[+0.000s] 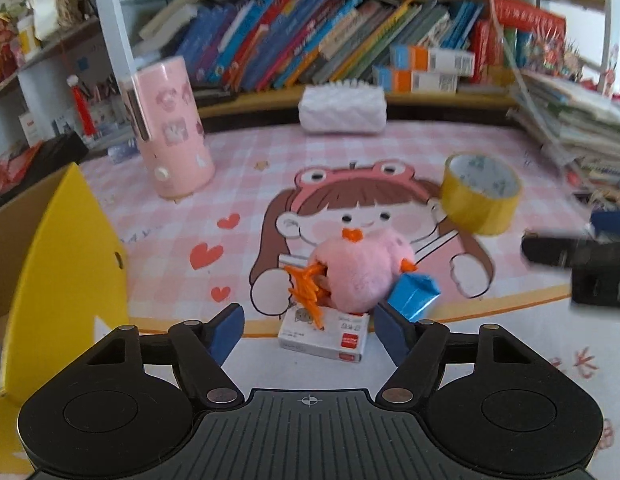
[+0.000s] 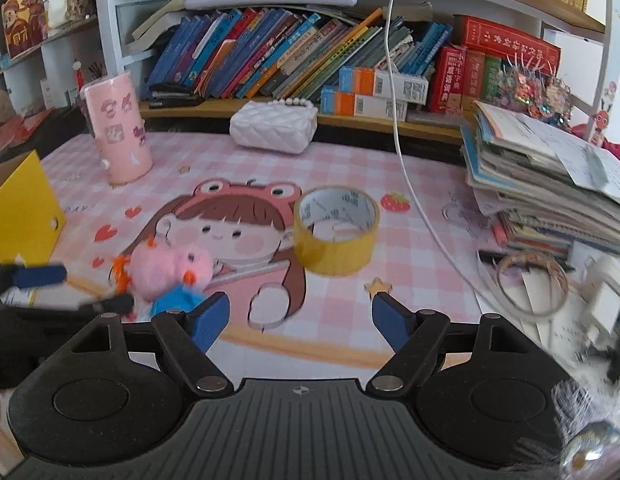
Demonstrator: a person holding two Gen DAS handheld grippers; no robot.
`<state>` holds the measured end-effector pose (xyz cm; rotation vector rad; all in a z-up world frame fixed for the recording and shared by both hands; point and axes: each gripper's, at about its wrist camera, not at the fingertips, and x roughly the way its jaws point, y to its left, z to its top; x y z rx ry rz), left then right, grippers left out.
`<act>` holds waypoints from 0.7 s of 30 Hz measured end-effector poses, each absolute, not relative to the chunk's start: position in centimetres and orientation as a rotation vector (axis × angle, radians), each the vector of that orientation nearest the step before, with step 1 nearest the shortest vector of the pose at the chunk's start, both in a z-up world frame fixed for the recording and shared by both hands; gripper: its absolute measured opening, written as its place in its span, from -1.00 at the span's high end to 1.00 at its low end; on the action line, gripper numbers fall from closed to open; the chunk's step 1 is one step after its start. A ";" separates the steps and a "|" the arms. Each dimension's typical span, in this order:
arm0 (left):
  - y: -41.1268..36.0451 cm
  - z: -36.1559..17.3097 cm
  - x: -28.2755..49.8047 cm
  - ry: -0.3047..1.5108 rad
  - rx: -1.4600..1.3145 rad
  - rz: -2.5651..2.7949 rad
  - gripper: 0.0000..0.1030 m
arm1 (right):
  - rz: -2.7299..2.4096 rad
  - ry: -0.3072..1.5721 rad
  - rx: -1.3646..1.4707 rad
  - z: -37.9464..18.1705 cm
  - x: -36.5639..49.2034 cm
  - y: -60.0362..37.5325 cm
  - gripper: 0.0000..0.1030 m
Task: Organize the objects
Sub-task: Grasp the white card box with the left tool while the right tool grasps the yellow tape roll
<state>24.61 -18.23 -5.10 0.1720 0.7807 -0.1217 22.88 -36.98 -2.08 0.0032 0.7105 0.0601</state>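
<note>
yellow box (image 1: 65,248): stood open at the far left of the surface (image 1: 410,148); what lay inside was hidden. Probably the bin for the loose items, my guess.
pink cylinder (image 1: 171,128): upright behind the box, near the shelf of books (image 1: 310,36).
left tool (image 1: 307,330): jaws apart, pads clear of everything, nothing clamped. It pointed down at the pile just ahead.
pink plush (image 1: 358,270): sat on a small white carton (image 1: 324,338), touching an orange fuzzy bundle (image 1: 305,284) on its left and a blue foil cube (image 1: 414,294) on its right. All loose on the surface, none in the box.
white quilted pouch (image 1: 342,110): lay at the back edge below the books, well apart from the pile.
right tool (image 2: 299,320): jaws apart, empty, aimed at the tape.
yellow tape roll (image 2: 336,230): stood on edge and tilted, ahead of the right tool and right of the plush, untouched.
paper stack (image 2: 550,184): piled at the far right, with a hair hoop (image 2: 530,284) and a white cable (image 2: 406,160) beside it.
progress: early, by my read. Nothing visibly sorted; plush pile and tape roll both still to be picked up and placed.
</note>
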 end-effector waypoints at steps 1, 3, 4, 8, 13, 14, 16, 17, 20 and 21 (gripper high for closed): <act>-18.2 -5.3 24.8 0.791 0.178 -0.122 -0.33 | 0.056 0.704 0.000 -2.1 23.5 -37.1 -0.50; -18.1 -5.9 25.2 0.813 0.185 -0.129 -0.32 | 0.045 0.696 -0.006 -2.1 24.8 -37.5 -0.50; -18.2 -6.2 25.3 0.825 0.188 -0.136 -0.32 | 0.042 0.693 -0.006 -2.1 25.4 -37.7 -0.50; -18.7 -7.1 25.7 0.847 0.206 -0.162 -0.32 | 0.035 0.696 -0.008 -2.4 27.7 -38.5 -0.67; -18.7 -7.7 26.6 0.841 0.171 -0.182 -0.12 | 0.028 0.701 -0.030 -3.4 29.9 -38.7 -0.86; -18.6 -7.6 26.8 0.845 0.160 -0.185 -0.11 | 0.027 0.700 -0.030 -3.7 30.2 -38.7 -0.92; -18.4 -7.5 26.7 0.850 0.154 -0.194 -0.09 | 0.029 0.703 -0.035 -4.3 31.0 -38.6 -1.00; -18.3 -7.5 26.5 0.856 0.146 -0.193 -0.09 | 0.028 0.705 -0.039 -4.6 31.4 -38.5 -1.00; -17.4 -7.0 25.4 0.873 0.100 -0.174 -0.08 | 0.024 0.721 -0.052 -5.6 32.9 -38.3 -1.00; -17.0 -6.7 24.9 0.874 0.087 -0.169 -0.08 | 0.024 0.729 -0.049 -6.0 33.4 -38.3 -1.00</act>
